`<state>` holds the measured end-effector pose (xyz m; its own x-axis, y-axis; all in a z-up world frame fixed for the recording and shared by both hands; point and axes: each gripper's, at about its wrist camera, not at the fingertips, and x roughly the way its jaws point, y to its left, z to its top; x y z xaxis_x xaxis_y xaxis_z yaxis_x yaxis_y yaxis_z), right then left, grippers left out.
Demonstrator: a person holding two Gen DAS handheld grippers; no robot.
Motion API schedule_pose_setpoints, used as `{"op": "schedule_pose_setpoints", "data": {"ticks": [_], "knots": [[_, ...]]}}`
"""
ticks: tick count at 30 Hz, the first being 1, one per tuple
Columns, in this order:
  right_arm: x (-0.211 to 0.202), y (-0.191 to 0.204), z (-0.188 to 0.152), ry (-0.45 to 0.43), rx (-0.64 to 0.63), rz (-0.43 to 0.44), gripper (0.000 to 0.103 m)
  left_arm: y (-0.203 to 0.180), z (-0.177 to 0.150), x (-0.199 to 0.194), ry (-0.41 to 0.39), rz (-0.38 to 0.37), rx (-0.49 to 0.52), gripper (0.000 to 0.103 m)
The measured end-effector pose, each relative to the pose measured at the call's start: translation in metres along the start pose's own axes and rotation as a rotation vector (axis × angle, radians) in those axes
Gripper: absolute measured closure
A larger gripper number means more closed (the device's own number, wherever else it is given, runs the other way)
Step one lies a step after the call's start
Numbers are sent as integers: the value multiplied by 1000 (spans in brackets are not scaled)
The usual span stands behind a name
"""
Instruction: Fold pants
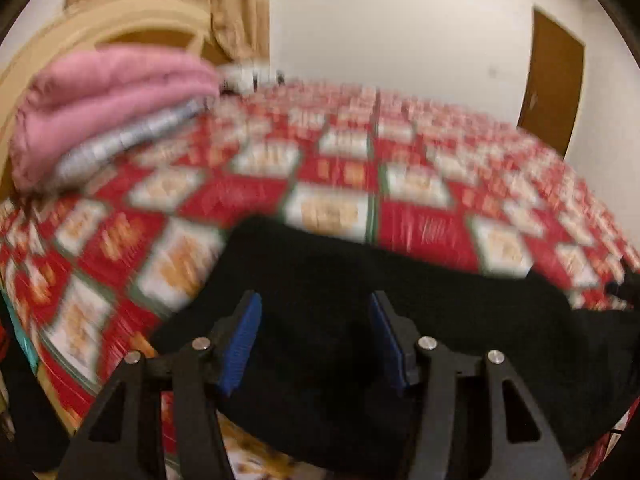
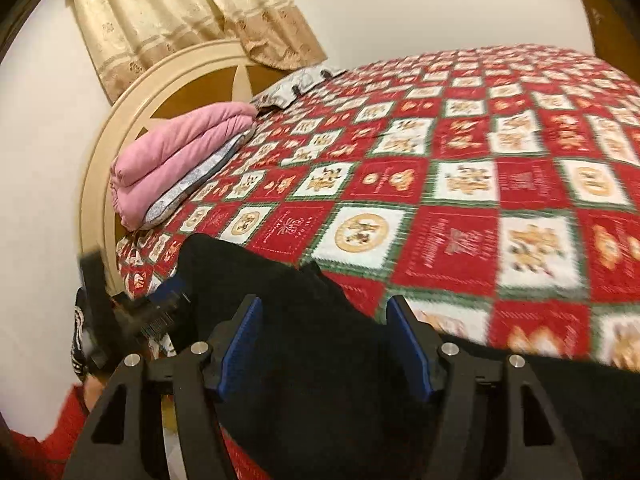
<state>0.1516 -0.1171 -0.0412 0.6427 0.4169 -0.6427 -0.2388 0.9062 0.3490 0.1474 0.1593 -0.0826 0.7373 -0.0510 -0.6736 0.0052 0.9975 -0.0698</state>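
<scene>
Black pants lie on the near part of a bed with a red, white and green patchwork quilt. My left gripper is open, its blue pads spread over the black cloth. In the right wrist view the pants spread under my right gripper, which is open with cloth between its blue pads. The left gripper shows there at the left, by the pants' near left edge. Both views are blurred by motion.
A folded pink blanket on a grey patterned pillow lies at the round cream headboard. Beige curtains hang behind. A brown door stands past the bed. A red sleeve shows low left.
</scene>
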Motion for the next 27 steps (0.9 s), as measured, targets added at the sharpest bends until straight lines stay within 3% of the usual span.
{"op": "schedule_pose_setpoints", "data": {"ticks": [4, 8, 16, 21, 27], "knots": [[32, -1, 12, 33, 32, 62, 37, -16, -20, -15, -85, 81, 111, 43], [68, 6, 5, 127, 49, 91, 37, -10, -18, -13, -98, 68, 72, 40], [62, 18, -3, 136, 5, 130, 36, -14, -19, -8, -108, 77, 76, 39], [55, 22, 1, 112, -9, 102, 36, -14, -17, -7, -96, 80, 72, 38], [41, 30, -15, 173, -7, 201, 36, -14, -16, -6, -95, 80, 72, 37]]}}
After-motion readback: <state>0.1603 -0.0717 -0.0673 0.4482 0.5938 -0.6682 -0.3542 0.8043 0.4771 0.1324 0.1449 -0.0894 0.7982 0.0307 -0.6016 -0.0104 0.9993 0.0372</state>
